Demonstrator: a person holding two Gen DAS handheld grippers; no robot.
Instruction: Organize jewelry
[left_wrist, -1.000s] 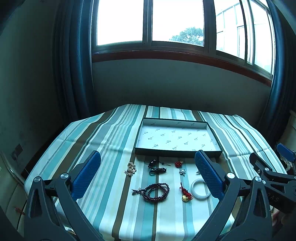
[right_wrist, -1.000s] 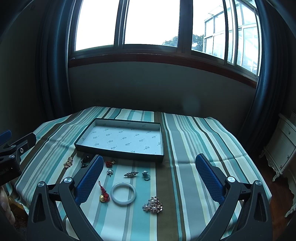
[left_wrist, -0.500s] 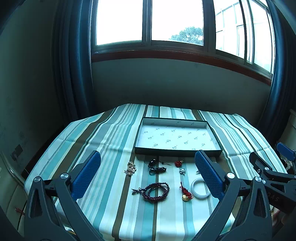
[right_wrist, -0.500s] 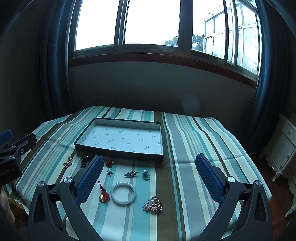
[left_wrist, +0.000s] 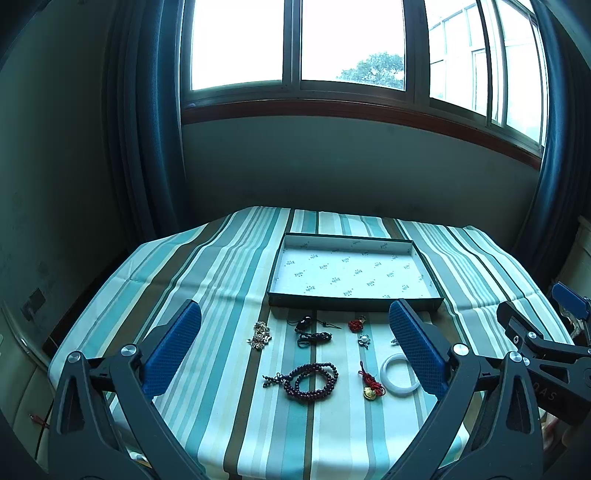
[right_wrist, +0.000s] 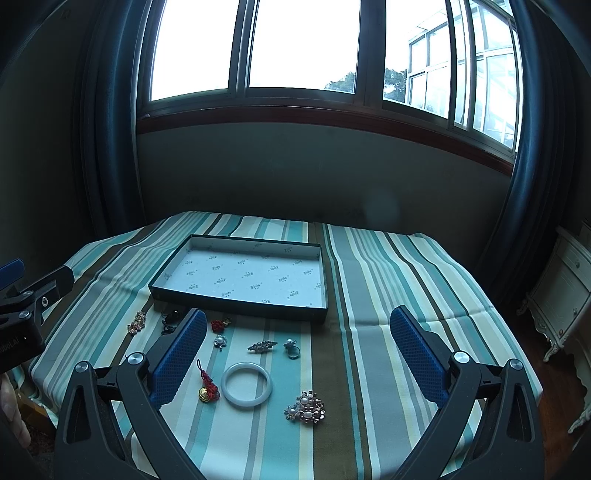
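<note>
Both grippers, left (left_wrist: 295, 345) and right (right_wrist: 295, 345), hold nothing, fingers spread wide. The tray (right_wrist: 236, 310) sits mid-table (right_wrist: 388, 332), jewelry just beside its near edge.

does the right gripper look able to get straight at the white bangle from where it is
Probably yes. The right gripper hangs open above the cloth, and the white bangle lies flat between its jaws' lines with nothing on top. The red tassel charm lies close on its left, so some care is needed.

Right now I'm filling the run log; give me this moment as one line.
stage: pre-grasp | left gripper: open, empty | right gripper: open, empty | tray: empty | jewelry: on tablecloth near tray, incl. white bangle
</note>
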